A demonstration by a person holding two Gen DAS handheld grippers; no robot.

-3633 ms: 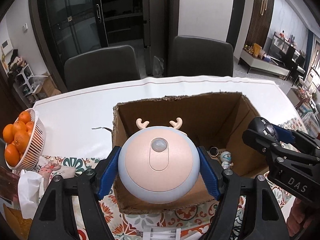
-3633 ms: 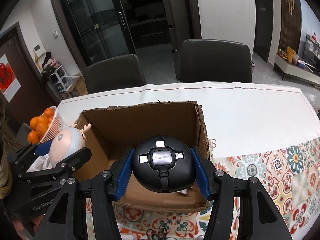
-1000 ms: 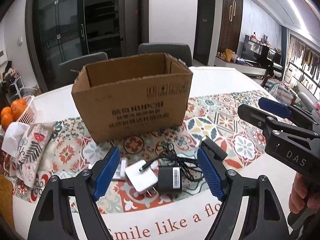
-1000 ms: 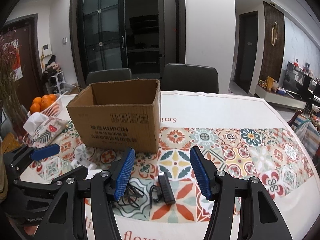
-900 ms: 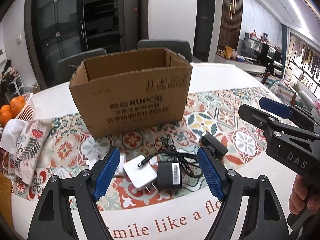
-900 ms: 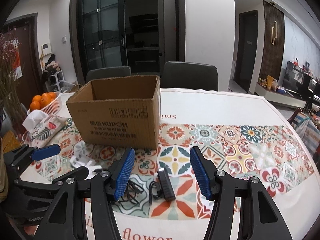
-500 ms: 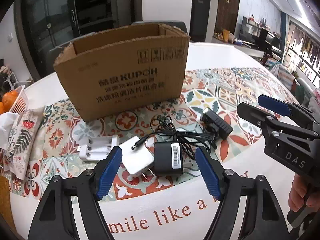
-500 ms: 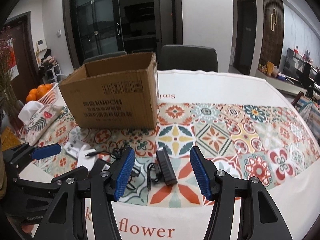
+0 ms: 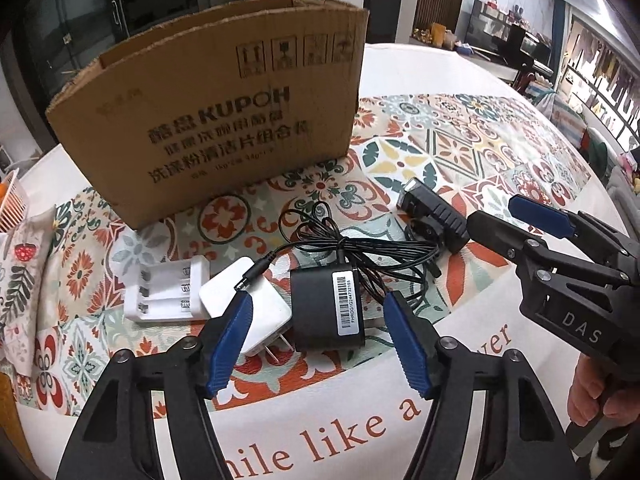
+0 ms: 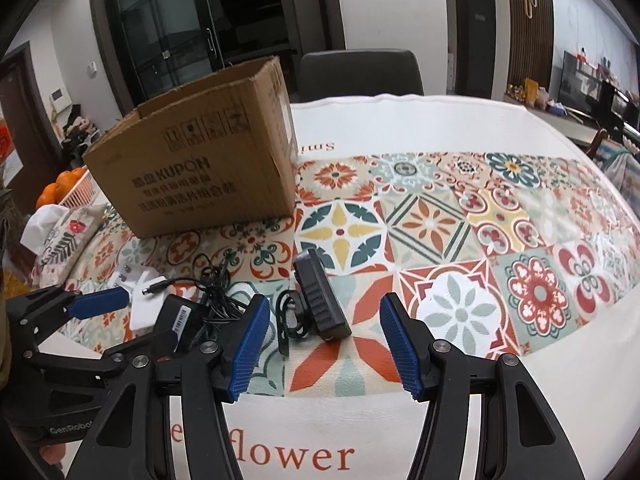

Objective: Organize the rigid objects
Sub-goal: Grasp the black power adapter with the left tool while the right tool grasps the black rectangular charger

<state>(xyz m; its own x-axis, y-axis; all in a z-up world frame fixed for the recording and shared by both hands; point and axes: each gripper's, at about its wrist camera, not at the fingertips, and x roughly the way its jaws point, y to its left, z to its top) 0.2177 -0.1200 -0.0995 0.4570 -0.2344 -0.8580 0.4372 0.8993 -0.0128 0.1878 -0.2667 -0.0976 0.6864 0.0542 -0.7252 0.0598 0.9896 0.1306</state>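
— Patterned tablecloth [image 9: 472, 148], cardboard box [image 9: 224, 128] beyond both tongs?
— Yes. Left tongs [image 9: 320, 340] gape over a black charger [image 9: 326, 308]; right tongs [image 10: 320, 340] gape, empty, around a black adapter [image 10: 322, 300], perhaps untouched.

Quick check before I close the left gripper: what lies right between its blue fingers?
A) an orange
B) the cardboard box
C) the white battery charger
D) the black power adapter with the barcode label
D: in the left wrist view the black power adapter, barcode label up, lies between the open fingers of the left gripper; the white battery charger sits off to its left.
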